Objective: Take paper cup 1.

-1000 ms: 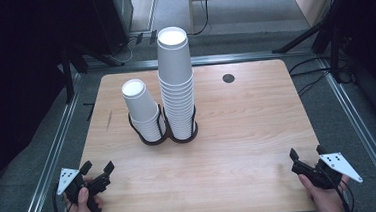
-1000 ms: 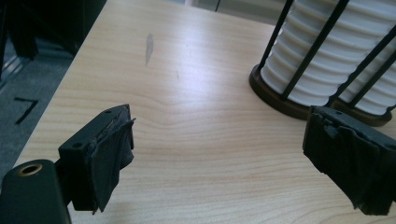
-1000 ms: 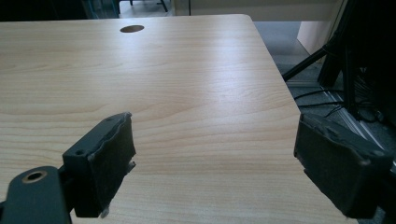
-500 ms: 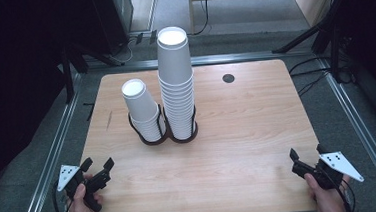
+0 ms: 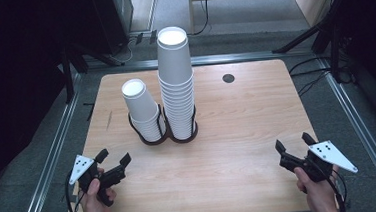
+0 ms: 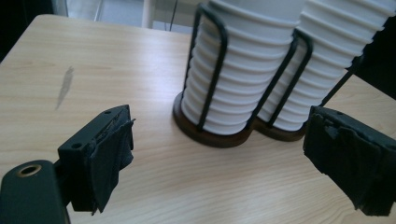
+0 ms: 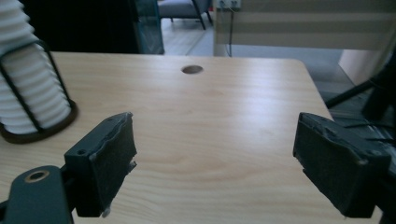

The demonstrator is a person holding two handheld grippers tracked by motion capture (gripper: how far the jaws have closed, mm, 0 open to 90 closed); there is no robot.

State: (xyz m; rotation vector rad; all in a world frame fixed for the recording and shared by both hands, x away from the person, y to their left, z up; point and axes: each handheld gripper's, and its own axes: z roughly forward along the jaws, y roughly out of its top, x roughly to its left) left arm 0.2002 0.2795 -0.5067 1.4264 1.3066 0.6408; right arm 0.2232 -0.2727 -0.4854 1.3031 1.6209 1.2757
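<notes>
Two stacks of white paper cups stand upside down in a black wire holder [image 5: 164, 135] at the table's middle left: a tall stack [image 5: 176, 87] and a shorter, leaning stack [image 5: 141, 109]. My left gripper [image 5: 114, 156] hovers over the near left edge and points at the holder [image 6: 219, 135]. It is open, its jaws have just been opening a little, and nothing is between them [image 6: 224, 140]. My right gripper [image 5: 292, 141] hovers over the near right edge, open and empty [image 7: 217, 149], its jaws having just been closing slightly. The tall stack [image 7: 28, 88] shows at the left edge of the right gripper view.
The wooden table [image 5: 242, 122] has a round cable hole [image 5: 228, 78] at its far right and a dark scuff [image 6: 65, 84] on its left side. Metal rails [image 5: 54, 150] run along the table's sides, and cables and stands lie on the floor beyond.
Both hands have lifted their grippers a little and carried them slightly inward over the table's near edge. The cup stacks have not moved.
</notes>
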